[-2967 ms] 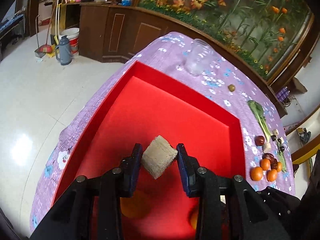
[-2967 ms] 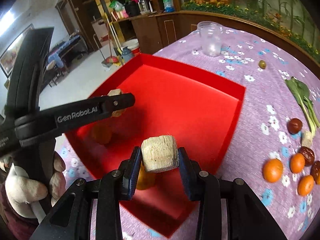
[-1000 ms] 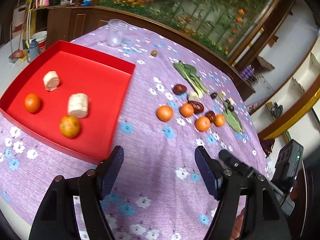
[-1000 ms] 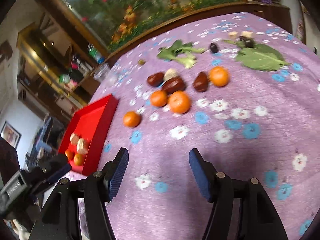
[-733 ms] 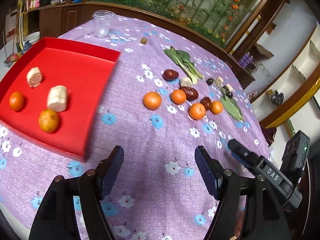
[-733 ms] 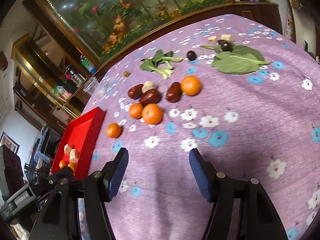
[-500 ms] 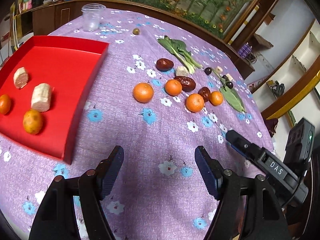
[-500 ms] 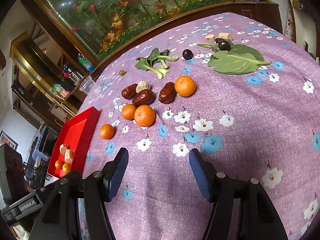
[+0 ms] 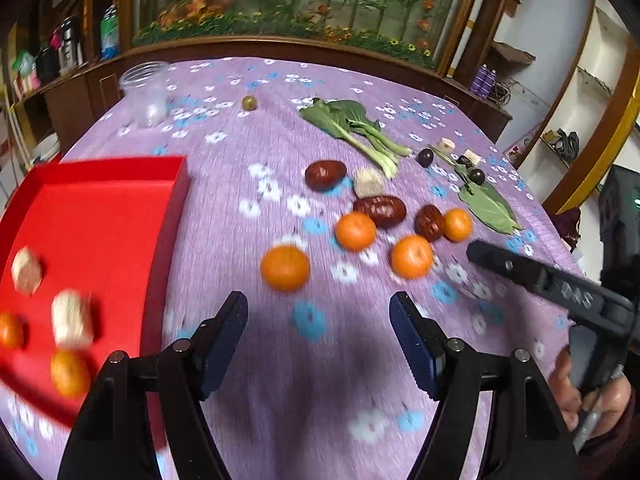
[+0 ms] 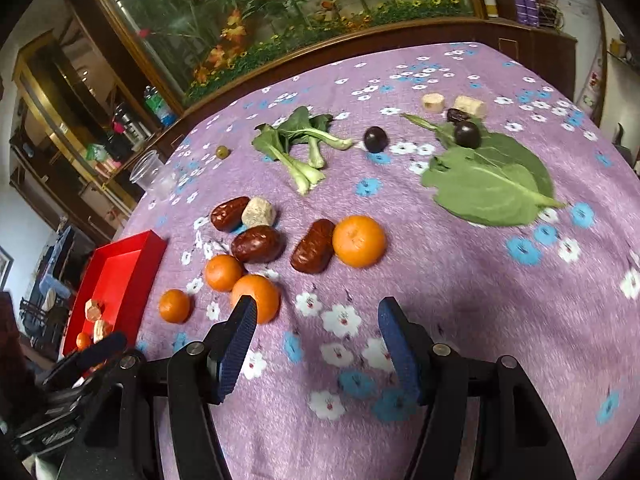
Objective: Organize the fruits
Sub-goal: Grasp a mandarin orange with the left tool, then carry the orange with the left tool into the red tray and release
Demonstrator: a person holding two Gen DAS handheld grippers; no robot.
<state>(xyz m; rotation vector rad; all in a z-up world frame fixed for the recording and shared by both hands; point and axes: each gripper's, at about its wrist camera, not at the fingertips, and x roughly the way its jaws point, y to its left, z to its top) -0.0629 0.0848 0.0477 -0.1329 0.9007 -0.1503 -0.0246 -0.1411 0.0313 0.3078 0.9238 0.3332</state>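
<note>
three seconds ago each gripper clamped a pale cut chunk over the red tray (image 9: 120, 208); now the left gripper (image 9: 320, 344) and right gripper (image 10: 316, 344) stand with jaws apart and bare. both chunks (image 9: 72, 318) lie in the tray beside two small oranges (image 9: 69, 374). both views have swung off the tray toward the loose oranges (image 10: 256, 298) and red dates (image 10: 256, 244) on the purple cloth (image 10: 480, 320).

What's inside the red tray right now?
In the red tray: two oranges and two pale cut chunks, motion-blurred. Its near corner is hidden behind the left gripper, so anything there can't be seen.
</note>
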